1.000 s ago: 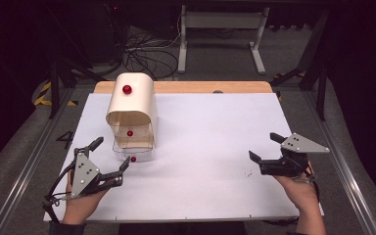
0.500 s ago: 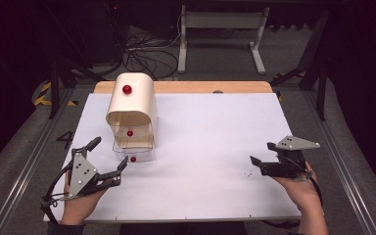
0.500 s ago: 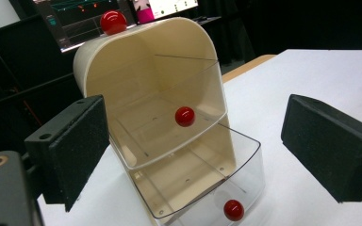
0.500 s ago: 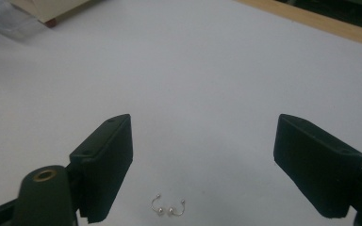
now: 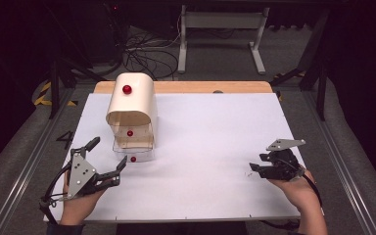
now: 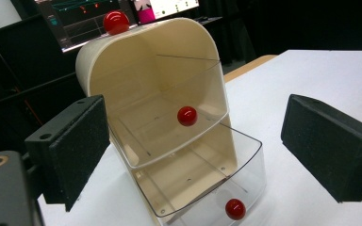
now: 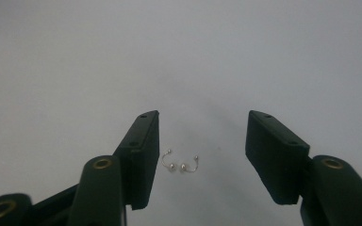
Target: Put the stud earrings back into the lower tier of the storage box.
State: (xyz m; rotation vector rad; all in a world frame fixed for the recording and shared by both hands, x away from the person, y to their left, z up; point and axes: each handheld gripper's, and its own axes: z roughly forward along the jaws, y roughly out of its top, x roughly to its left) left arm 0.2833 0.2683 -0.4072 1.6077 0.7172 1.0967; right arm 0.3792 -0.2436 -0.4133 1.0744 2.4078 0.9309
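Right gripper [image 5: 255, 171]: lower right of the high view, held in a hand [image 5: 301, 191] low over the white table sheet [image 5: 215, 147]. Its jaws have just been closing and stand partly apart; nothing is pressed between the pads. In the right gripper view the gripper [image 7: 200, 136] points down at the sheet, and two small silver curved pieces with ball ends [image 7: 181, 163] lie between the jaws, nearer the left-hand jaw and clear of both. In the high view the same pieces appear as a tiny speck [image 5: 249, 173] just left of the jaw tips.

Left gripper [image 5: 108, 159]: lower left of the high view, held in a hand [image 5: 78, 203], jaws wide apart and empty, aimed toward the drawer box. In the left gripper view the gripper [image 6: 195, 136] frames the box between its pads without touching it.

Cream drawer box [image 5: 132, 105]: upper left of centre in the high view, with a red knob [image 5: 127, 89] on top. Two clear drawers [image 6: 193, 160] with red knobs, the lower one pulled further out than the upper.
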